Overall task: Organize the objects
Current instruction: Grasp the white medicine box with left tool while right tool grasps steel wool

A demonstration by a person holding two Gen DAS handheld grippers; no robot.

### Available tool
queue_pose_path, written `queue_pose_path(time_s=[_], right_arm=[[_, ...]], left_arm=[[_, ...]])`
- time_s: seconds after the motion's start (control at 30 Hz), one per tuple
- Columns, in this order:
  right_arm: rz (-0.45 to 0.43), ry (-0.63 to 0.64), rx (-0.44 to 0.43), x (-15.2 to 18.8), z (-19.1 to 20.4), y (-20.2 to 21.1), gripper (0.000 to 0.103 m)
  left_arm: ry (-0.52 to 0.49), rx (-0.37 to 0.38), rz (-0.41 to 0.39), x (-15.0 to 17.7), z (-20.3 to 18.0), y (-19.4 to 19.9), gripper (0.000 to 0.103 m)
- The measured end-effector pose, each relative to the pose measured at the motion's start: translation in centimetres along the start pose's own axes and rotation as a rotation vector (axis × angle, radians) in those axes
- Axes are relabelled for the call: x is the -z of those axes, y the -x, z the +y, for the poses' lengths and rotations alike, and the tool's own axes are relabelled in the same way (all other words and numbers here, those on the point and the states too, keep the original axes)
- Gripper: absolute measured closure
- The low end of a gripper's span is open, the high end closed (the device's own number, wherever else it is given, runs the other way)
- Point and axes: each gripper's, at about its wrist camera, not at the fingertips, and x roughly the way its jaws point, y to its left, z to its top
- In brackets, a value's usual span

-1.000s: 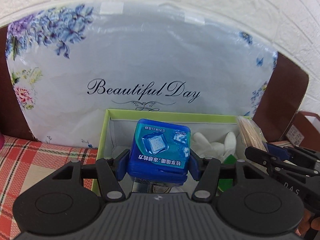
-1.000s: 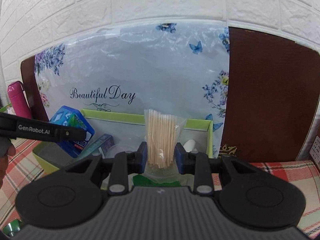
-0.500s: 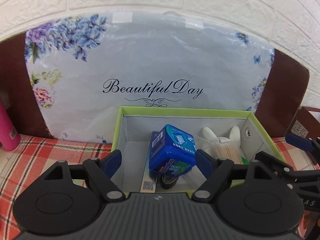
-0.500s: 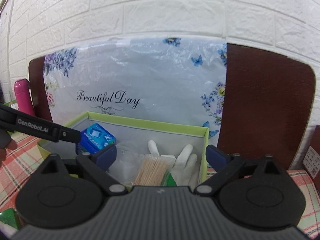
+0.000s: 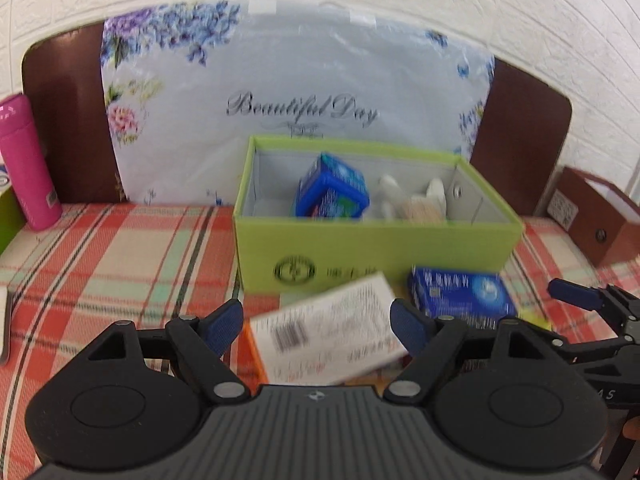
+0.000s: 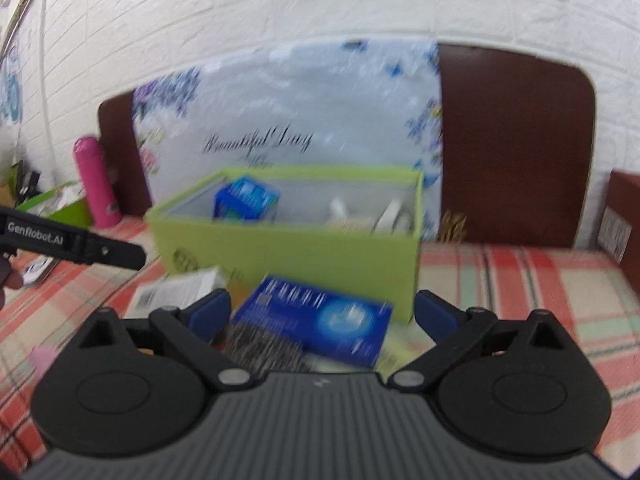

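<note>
A green open box (image 5: 376,250) (image 6: 296,256) stands on the checked cloth. Inside lie a blue cube box (image 5: 332,192) (image 6: 245,199), a bag of toothpicks (image 5: 424,210) and white gloves (image 5: 390,190). In front of it lie a white and orange carton (image 5: 326,340) (image 6: 180,290) and a flat blue box (image 5: 460,294) (image 6: 316,322). My left gripper (image 5: 318,326) is open and empty above the white carton. My right gripper (image 6: 322,314) is open and empty above the flat blue box.
A pink bottle (image 5: 26,164) (image 6: 96,182) stands at the left. A brown box (image 5: 600,220) stands at the right. A floral "Beautiful Day" bag (image 5: 296,108) leans on a brown board behind the green box. A white brick wall is behind.
Both grippers opened, dropping the blue cube box and the toothpick bag into the green box, then drew back and down to the items in front of it.
</note>
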Motion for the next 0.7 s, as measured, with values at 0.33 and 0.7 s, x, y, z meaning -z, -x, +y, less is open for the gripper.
queue_pose_path(time_s=[0.33, 0.7], right_arm=[[0.108, 0.048, -0.006, 1.7, 2.6, -0.9, 0.06], [0.152, -0.077, -0.009, 3.0, 0.2, 2.8, 0.06]], left_arm=[[-0.187, 0.118, 0.004, 0.7, -0.3, -2.3, 0.019], [0.024, 0.3, 0.132, -0.6, 2.8, -8.1, 0.017]])
